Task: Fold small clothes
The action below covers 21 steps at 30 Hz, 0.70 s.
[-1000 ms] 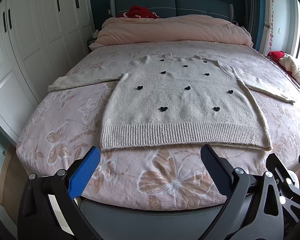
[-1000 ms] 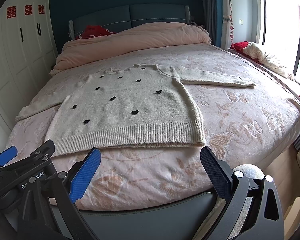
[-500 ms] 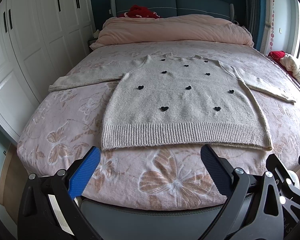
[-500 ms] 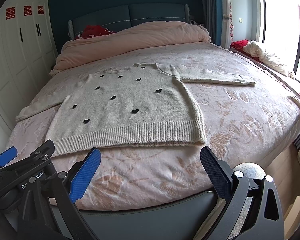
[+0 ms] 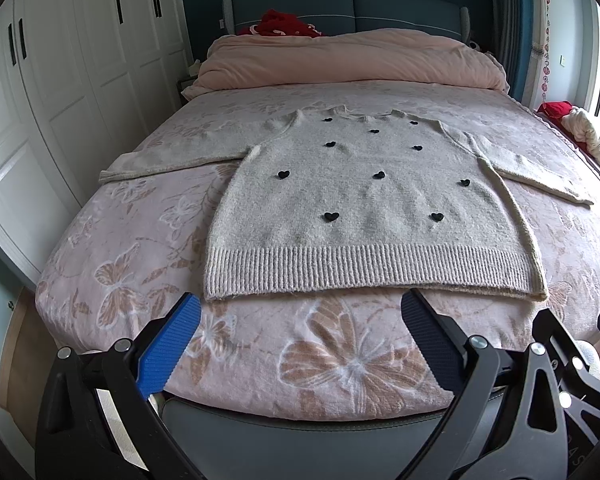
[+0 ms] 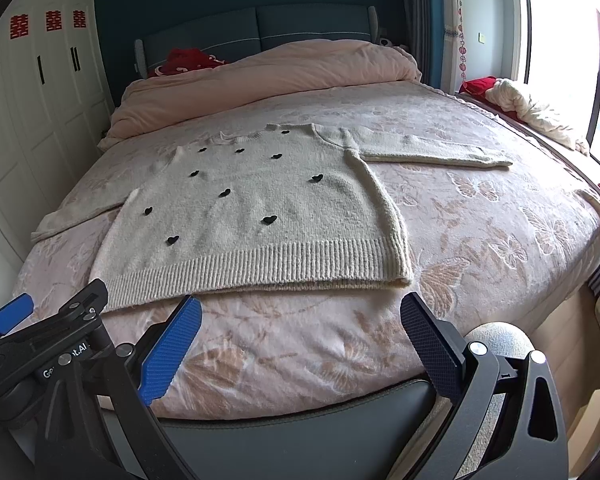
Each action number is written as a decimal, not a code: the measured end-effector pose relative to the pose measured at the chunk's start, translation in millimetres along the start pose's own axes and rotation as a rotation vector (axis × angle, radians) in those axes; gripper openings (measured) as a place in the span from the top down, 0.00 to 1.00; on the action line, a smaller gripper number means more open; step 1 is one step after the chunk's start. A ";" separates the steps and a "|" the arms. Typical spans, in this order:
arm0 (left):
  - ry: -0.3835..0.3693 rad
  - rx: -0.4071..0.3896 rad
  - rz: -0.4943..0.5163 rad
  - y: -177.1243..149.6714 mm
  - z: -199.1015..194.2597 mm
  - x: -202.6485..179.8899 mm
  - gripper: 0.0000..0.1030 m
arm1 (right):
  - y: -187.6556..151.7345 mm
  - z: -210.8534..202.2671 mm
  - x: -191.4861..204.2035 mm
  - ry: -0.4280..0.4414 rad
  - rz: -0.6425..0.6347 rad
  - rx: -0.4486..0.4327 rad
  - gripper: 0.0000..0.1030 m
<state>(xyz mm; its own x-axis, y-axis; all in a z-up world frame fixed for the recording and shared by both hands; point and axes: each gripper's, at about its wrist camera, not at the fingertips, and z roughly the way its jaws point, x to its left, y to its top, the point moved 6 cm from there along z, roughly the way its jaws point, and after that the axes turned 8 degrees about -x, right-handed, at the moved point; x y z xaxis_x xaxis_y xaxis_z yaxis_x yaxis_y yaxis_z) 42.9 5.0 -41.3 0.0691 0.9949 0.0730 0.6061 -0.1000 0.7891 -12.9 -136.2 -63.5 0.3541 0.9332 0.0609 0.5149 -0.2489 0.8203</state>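
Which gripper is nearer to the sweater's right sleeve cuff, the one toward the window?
Right. The right gripper hangs at the bed's foot below the sweater's window-side hem corner, on the cuff's side. The left gripper hangs below the hem farther toward the wardrobe.

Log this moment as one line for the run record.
stage: pre-grasp | sweater: flat on bed, sleeves spread | left hand-held gripper: open | right hand-held gripper: open

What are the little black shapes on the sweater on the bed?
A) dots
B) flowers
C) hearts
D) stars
C: the cream sweater lies flat on the butterfly blanket, and each small black shape, like this heart, has two round tops and a pointed bottom.
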 end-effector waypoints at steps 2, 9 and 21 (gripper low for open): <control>0.000 0.000 0.000 0.1 0.1 -0.1 0.05 | 0.2 0.2 -0.1 0.000 0.000 0.001 0.05; 0.000 0.001 0.001 -0.3 0.5 0.4 0.05 | 0.4 0.3 -0.2 0.000 0.001 0.002 0.05; 0.002 -0.001 0.003 -0.6 0.3 0.5 0.05 | -1.5 1.0 0.1 -0.001 0.003 0.004 0.05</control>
<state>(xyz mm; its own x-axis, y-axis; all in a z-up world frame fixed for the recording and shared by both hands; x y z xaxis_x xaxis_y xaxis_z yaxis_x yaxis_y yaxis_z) 42.8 5.6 -41.9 0.0691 0.9947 0.0763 0.6050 -0.1026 0.7896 -12.8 -136.0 -65.4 0.3558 0.9324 0.0627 0.5173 -0.2524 0.8177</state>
